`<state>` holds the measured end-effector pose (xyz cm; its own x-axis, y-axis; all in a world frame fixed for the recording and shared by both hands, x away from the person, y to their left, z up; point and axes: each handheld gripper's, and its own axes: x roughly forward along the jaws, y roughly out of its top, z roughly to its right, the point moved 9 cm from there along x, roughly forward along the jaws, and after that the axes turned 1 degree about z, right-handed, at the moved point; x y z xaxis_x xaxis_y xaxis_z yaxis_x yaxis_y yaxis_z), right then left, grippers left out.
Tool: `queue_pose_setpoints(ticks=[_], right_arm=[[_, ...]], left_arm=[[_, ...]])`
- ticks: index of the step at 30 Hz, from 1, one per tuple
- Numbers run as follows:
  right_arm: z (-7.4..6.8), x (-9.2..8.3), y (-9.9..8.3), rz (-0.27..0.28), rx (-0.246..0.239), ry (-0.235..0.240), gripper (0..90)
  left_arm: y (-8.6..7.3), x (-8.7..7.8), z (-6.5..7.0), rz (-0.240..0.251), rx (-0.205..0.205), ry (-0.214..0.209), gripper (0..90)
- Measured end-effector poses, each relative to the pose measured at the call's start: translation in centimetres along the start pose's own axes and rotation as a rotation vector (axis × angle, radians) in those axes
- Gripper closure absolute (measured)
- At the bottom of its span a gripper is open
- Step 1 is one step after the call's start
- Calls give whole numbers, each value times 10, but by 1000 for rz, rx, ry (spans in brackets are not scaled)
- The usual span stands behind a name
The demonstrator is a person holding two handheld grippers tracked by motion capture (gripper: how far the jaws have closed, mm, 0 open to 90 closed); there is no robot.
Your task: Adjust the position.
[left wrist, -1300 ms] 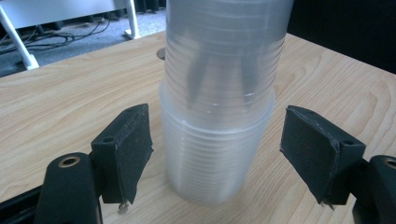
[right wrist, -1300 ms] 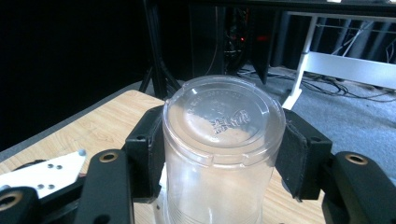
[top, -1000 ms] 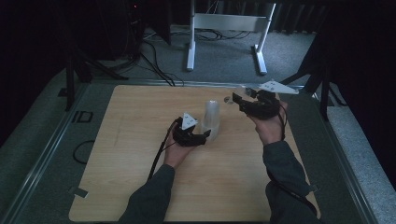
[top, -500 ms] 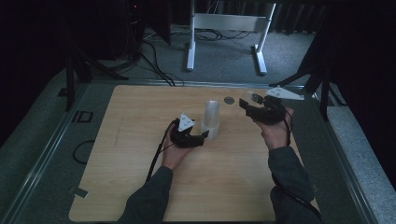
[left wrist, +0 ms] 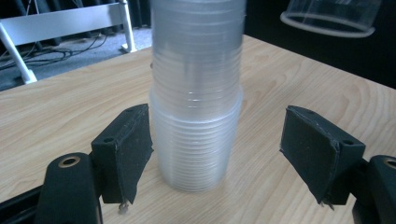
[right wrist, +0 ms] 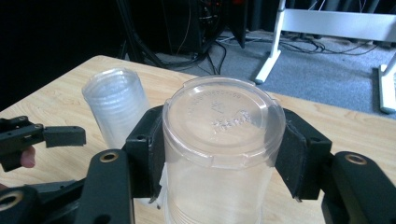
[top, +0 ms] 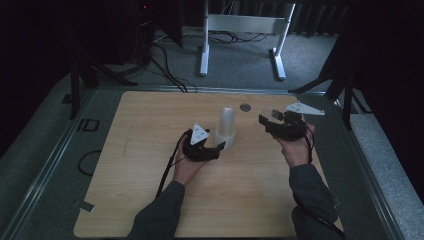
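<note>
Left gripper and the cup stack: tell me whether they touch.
Apart, as far as it shows. In the left gripper view both pads flank the cup stack, with gaps visible, wider on the right.

Bare wooden table [top: 150,150] lies open left, near and right of the upright stack of clear cups [top: 227,128], which stands mid-table between the left gripper [top: 217,148] and right gripper [top: 265,119], with a dark round disc [top: 245,107] beyond.

dark grey sleeves [top: 160,215] — black fingers [left wrist: 125,149], brass-ringed screw holes.
</note>
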<state>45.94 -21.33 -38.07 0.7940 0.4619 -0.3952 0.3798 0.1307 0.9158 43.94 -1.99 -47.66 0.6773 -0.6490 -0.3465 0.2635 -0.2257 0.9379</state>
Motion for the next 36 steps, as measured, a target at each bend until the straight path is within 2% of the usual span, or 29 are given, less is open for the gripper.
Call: queue_pose_setpoints(ticks=[11,19,29,36], right_arm=[[-2,7,-26,-43,17,0,407],[-3,9,-39,-57,27,7,406],[-5,11,-50,-69,39,15,407],[-9,13,-59,-81,45,28,408]], left_arm=[[3,-4,12,15,14,-35,252],[5,-5,21,15,25,-61,252],[8,-4,29,19,38,-74,252],[6,-1,38,6,55,-98,252]])
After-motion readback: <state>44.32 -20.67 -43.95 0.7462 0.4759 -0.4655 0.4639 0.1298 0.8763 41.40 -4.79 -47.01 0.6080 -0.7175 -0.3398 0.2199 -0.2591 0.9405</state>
